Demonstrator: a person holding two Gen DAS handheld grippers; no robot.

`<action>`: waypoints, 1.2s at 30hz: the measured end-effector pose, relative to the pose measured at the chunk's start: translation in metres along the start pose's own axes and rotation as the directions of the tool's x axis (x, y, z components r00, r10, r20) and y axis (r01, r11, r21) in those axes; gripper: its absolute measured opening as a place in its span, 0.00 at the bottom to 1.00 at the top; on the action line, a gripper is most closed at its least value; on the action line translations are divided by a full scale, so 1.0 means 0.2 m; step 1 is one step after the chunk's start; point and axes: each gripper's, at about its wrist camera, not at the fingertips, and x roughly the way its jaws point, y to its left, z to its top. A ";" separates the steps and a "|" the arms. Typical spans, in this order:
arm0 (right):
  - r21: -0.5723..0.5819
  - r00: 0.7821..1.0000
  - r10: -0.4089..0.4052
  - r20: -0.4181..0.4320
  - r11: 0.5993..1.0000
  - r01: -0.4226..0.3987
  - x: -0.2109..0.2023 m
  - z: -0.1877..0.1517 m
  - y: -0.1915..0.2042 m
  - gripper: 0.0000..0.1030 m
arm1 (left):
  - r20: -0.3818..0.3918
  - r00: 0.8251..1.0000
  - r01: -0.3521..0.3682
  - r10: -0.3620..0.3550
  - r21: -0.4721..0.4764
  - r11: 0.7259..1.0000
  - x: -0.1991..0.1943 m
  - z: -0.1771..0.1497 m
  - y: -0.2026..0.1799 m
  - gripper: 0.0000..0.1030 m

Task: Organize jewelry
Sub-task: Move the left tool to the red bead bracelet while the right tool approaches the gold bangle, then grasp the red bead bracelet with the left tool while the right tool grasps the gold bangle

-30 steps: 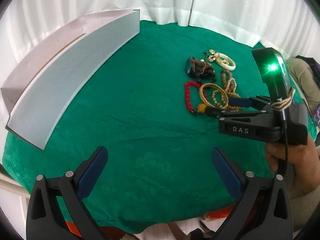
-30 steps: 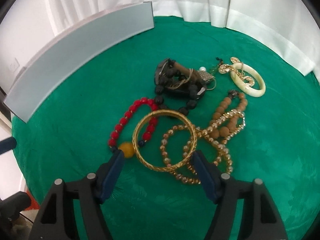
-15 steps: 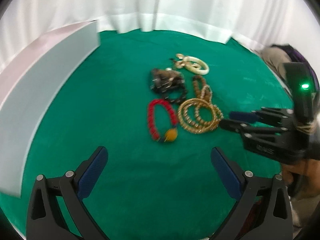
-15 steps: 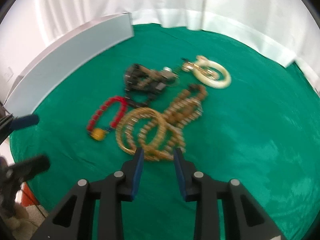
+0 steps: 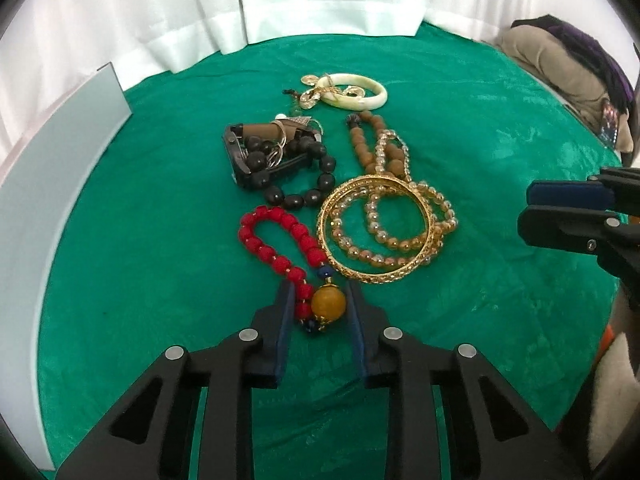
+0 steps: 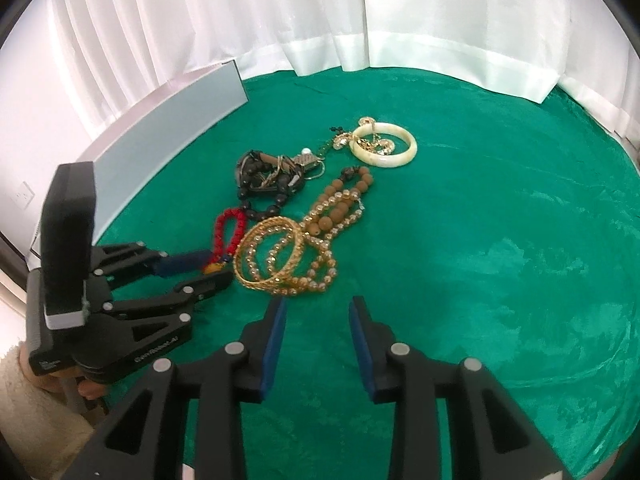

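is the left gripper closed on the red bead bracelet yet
Cannot tell. The left gripper brackets the red bead bracelet's amber bead, but contact isn't clear.

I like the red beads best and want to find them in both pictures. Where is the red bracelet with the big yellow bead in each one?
Left wrist view: the red bead bracelet lies low and centre; its yellow bead sits between the left gripper fingers.
Right wrist view: the bracelet is small, left of centre, at the left gripper tips.
Shared landmark: the gold bangle lies just right of it in both.
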 end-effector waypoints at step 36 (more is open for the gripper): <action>-0.145 0.982 0.179 0.064 0.975 -0.168 0.05 0.61 0.41 0.06 | 0.260 0.966 0.103 0.005 -0.400 0.911 -0.84 0.11 0.75 0.14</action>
